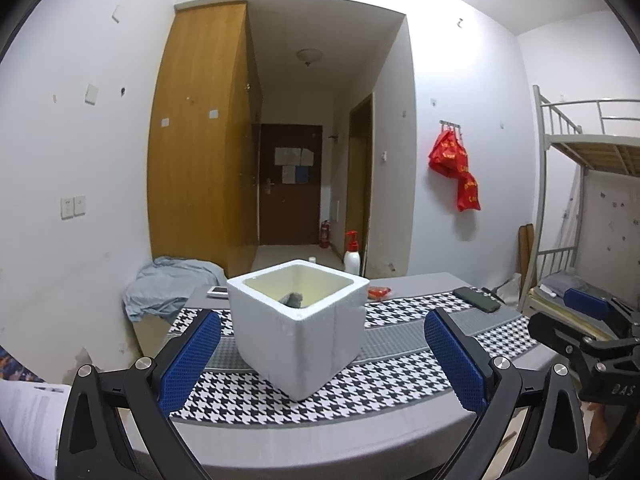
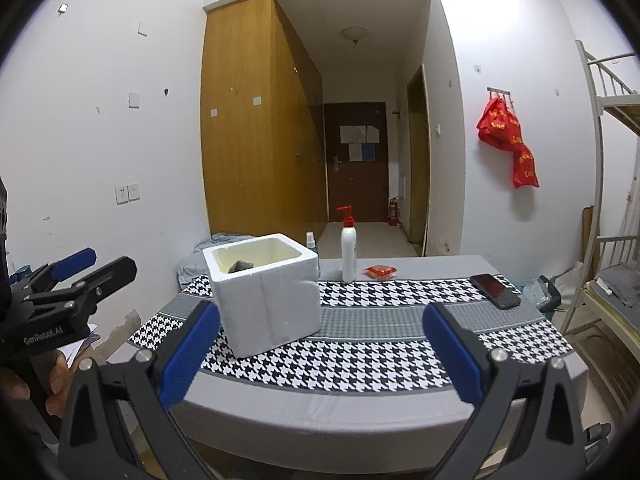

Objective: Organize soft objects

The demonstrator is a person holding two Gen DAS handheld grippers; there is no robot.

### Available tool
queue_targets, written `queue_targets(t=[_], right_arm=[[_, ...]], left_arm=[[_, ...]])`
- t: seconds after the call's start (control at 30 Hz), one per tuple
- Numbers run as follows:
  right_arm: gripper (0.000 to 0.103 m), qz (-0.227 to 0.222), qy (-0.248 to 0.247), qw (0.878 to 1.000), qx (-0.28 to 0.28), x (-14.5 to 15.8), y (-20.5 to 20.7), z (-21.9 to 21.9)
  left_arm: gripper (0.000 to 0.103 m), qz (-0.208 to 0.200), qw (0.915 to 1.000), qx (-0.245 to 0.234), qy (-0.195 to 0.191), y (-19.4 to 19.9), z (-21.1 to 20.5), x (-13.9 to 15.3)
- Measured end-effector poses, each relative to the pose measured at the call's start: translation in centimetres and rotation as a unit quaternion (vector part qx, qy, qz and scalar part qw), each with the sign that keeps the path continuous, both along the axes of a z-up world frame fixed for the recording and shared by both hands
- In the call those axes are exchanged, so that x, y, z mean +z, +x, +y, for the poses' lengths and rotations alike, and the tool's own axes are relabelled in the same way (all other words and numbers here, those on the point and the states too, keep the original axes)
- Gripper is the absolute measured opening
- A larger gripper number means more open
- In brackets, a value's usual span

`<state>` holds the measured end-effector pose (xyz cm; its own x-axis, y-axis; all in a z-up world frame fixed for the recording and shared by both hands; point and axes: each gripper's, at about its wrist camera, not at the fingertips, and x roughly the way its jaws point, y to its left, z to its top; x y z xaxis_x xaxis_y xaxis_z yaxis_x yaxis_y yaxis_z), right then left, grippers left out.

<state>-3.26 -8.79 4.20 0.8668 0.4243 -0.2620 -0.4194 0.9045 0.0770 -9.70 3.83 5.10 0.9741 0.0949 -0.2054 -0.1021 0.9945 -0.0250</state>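
A white foam box (image 1: 298,328) stands on the houndstooth cloth (image 1: 400,364), its top open. Inside lies a grey soft object (image 1: 293,300), partly hidden by the box wall; the right wrist view shows the same grey soft object (image 2: 241,266) in the foam box (image 2: 266,292). My left gripper (image 1: 322,356) is open, its blue pads either side of the box and short of it. My right gripper (image 2: 320,348) is open over the cloth's (image 2: 360,344) near edge, right of the box, holding nothing. Each gripper appears at the edge of the other's view.
A black phone (image 2: 495,290) lies at the table's right. A white pump bottle (image 2: 349,246) with a red top, a small spray bottle (image 2: 311,242) and a red packet (image 2: 380,271) stand behind the box. Grey cloth (image 1: 168,288) is heaped at the left; a bunk bed (image 1: 580,200) stands right.
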Motion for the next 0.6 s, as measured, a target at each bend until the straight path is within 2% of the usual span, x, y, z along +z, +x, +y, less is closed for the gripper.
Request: queue_targets(t=[0.3, 0.6], right_arm=[[0.103, -0.018, 0.003, 1.0, -0.01, -1.3, -2.8, -0.1], [0.103, -0.045, 0.01, 0.999, -0.018, -2.9, -5.3, 0.1]], left_arm=[[0.102, -0.022, 0.9996, -0.016, 0.005, -2.9, -0.7, -1.1], [0.102, -0.038, 0.9992, 0.003, 0.009, -4.3, -0.9, -3.1]])
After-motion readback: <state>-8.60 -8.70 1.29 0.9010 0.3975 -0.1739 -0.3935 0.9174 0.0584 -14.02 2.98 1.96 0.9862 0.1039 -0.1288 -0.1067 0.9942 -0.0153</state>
